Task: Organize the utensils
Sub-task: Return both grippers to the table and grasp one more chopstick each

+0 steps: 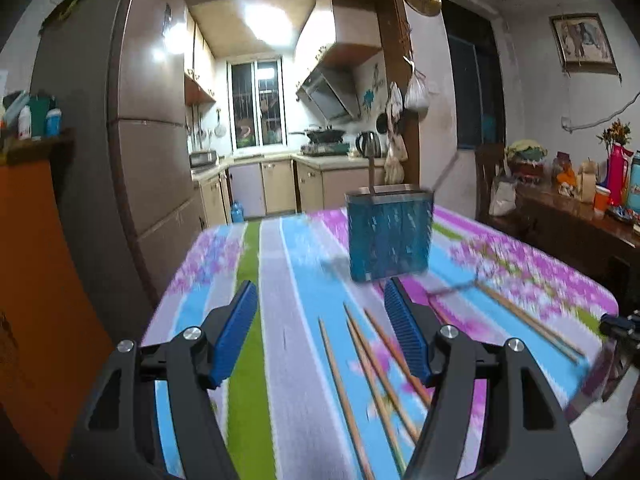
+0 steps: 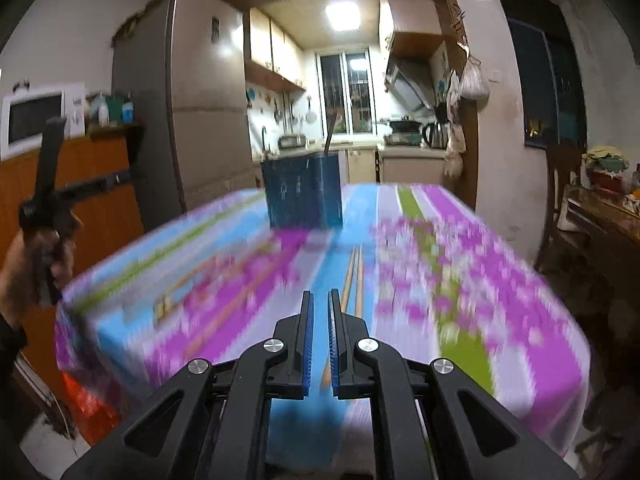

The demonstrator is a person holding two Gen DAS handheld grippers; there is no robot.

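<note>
Chopsticks (image 1: 360, 368) lie loose on the striped worktop (image 1: 280, 320) as I steer both grippers over a kitchen table, a blue holder (image 1: 390, 236) standing upright beyond them with one utensil already poking out of its top. My left gripper (image 1: 320, 308) hangs wide open above the near chopsticks, holding nothing. My right gripper (image 2: 319, 308) is nearly closed, a narrow slit between its pads, with no stick visibly in it; a second pair of chopsticks (image 2: 354, 276) runs lengthwise just ahead of it toward the holder (image 2: 304, 192). Both views are smeared by motion. I judge the step in hand is picking up a stick: best to slow down, square the open left gripper across one stick near its middle, and close only once level.
</note>
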